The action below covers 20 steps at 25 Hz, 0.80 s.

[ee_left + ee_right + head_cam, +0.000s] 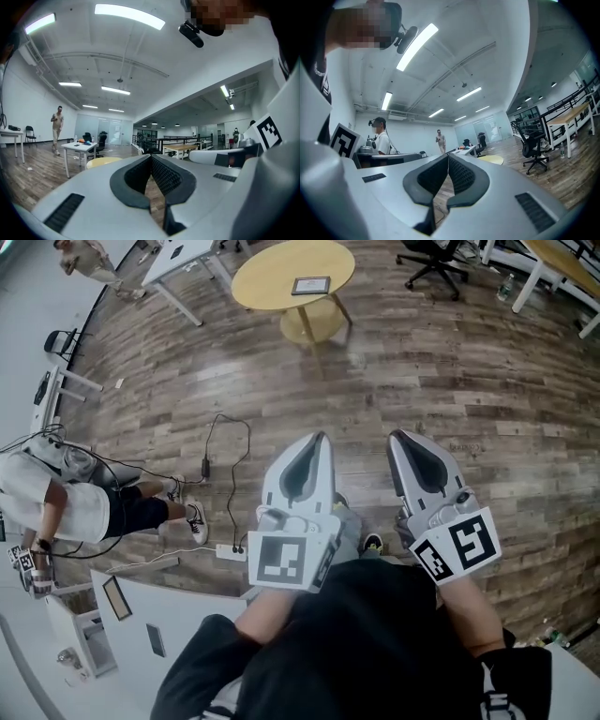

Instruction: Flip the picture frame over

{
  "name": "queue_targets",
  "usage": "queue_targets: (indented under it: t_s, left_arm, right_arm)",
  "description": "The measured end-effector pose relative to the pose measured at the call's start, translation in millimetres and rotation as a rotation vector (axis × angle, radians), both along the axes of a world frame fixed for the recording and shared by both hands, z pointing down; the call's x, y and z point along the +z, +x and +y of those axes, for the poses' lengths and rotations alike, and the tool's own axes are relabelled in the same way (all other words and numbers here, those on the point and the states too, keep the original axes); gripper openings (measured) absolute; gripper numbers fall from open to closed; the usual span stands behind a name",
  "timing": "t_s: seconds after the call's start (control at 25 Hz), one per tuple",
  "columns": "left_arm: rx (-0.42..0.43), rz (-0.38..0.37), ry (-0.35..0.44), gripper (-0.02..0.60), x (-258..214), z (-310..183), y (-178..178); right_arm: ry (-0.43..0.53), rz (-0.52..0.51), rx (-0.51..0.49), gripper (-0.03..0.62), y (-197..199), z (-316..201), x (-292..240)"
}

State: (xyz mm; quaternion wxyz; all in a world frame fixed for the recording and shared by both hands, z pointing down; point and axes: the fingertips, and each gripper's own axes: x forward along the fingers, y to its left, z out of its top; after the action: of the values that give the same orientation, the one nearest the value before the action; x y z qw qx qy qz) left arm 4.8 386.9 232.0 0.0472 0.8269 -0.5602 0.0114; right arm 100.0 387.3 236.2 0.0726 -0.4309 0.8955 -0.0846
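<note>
Both grippers are out in front of me, pointing level over the wooden floor (450,381).
- Left gripper (321,440): jaws pressed together, nothing between the pads.
- Right gripper (395,438): the same, pressed together and empty.

**Where the thing is.** The picture frame (310,285) lies flat on the round yellow counter (267,282), well apart from both grippers. It sits right of the counter's middle and short of the rim. The flip is not yet begun, and I judge that closing the gap comes first.

**Handling (my judgement).**
- The frame has a dark border and a pale middle, and it looks thin and flat.
- It is probably light and stiff, possibly glazed, so the face may be fragile and slick.
- Lying flat, it offers no bite from above.
- I would spread one gripper and pinch a border edge, perhaps after nudging that edge just past the rim.
- Then I would tip it up on the opposite edge, steady it with the other gripper and lower it gently.
- I would keep the pads off the middle.

**Room.**
- The floor between me and the counter is open.
- A power strip (229,552) lies on the floor to my left.
- A white desk (183,257) stands left of the counter and an office chair (433,259) stands to its right.
- As far as I can see, the counter top holds only the frame, so there is space to swing it.
- The rim is round, and a hard push could send the frame over it
</note>
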Motion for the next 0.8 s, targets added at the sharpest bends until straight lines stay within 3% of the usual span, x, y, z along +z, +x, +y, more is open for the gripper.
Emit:
queue_targets:
  t_s: [0.4, 0.8]
  left_arm:
    - [-0.007, 0.031, 0.0, 0.023, -4.6, -106.3, -59.3]
    - [-0.009, 0.022, 0.003, 0.023, -0.2, -166.8, -108.2]
  right_arm:
    - [-0.001, 0.006, 0.017, 0.018, -52.8, -111.3, -4.1]
    - [0.018, 0.034, 0.029, 0.018, -96.4, -169.9, -6.0]
